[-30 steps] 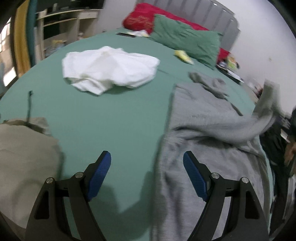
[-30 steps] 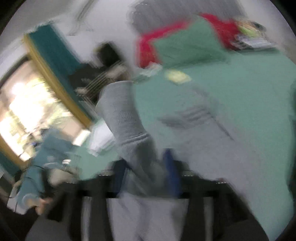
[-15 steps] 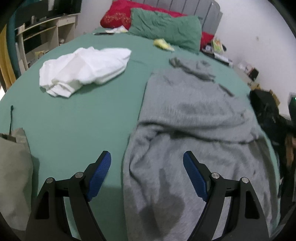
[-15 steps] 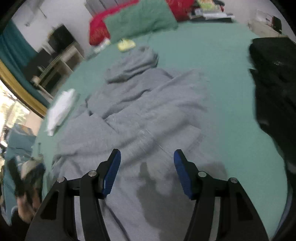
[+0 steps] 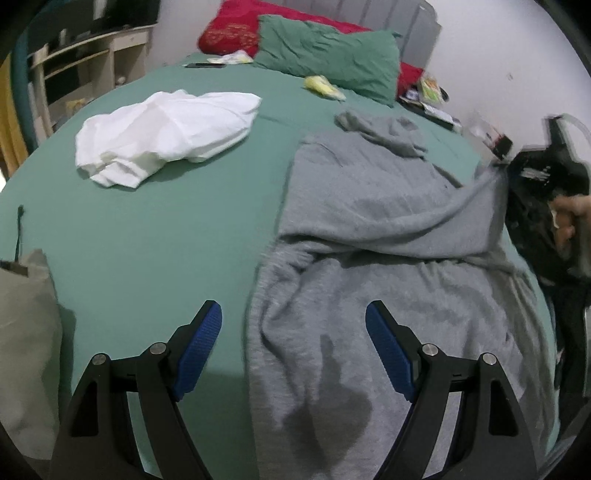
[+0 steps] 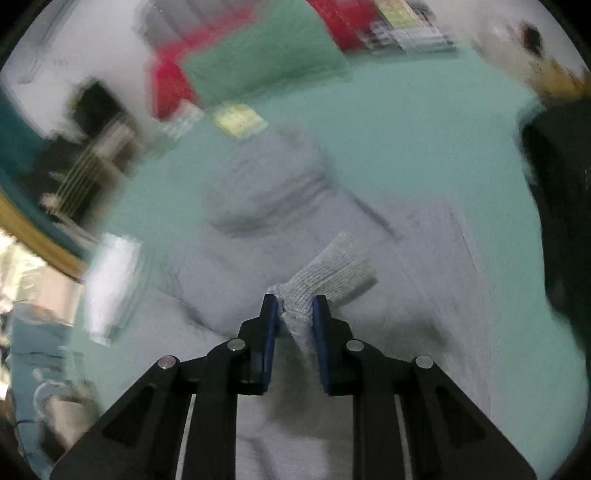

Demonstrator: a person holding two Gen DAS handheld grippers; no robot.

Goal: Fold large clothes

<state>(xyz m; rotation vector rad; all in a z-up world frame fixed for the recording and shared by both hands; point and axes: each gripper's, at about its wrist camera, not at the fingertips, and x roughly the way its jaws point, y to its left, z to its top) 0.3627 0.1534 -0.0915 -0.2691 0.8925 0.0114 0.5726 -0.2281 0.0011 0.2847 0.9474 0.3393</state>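
Right now the right tongs (image 6: 294,306) are pinching the ribbed cuff (image 6: 332,266) of a grey hoodie (image 5: 388,236), their blue pads having just been closing until the knit is bunching between them. That cuff is sticking out past the pads, above the rest of the garment. The right wrist view is smearing with blur, so little else is reading clearly there.

Meanwhile the left tongs (image 5: 293,350) are hanging wide apart above the hoodie's near left edge, gripping nothing; one pad is hovering over the green bed sheet (image 5: 155,236) and the other over grey fabric.

The hoodie is lying spread on the right half of the bed, its hood (image 5: 384,129) pointing toward the pillows and one sleeve (image 5: 424,221) stretching across the body toward the bed's right side. A darker patch (image 5: 328,410) is showing on the fabric near the bottom edge.

A crumpled white garment (image 5: 166,133) is lying well apart on the left half of the bed. A green pillow (image 5: 328,62) is leaning on a red one (image 5: 232,29) at the head. A beige cloth (image 5: 26,332) is sitting at the near left edge.
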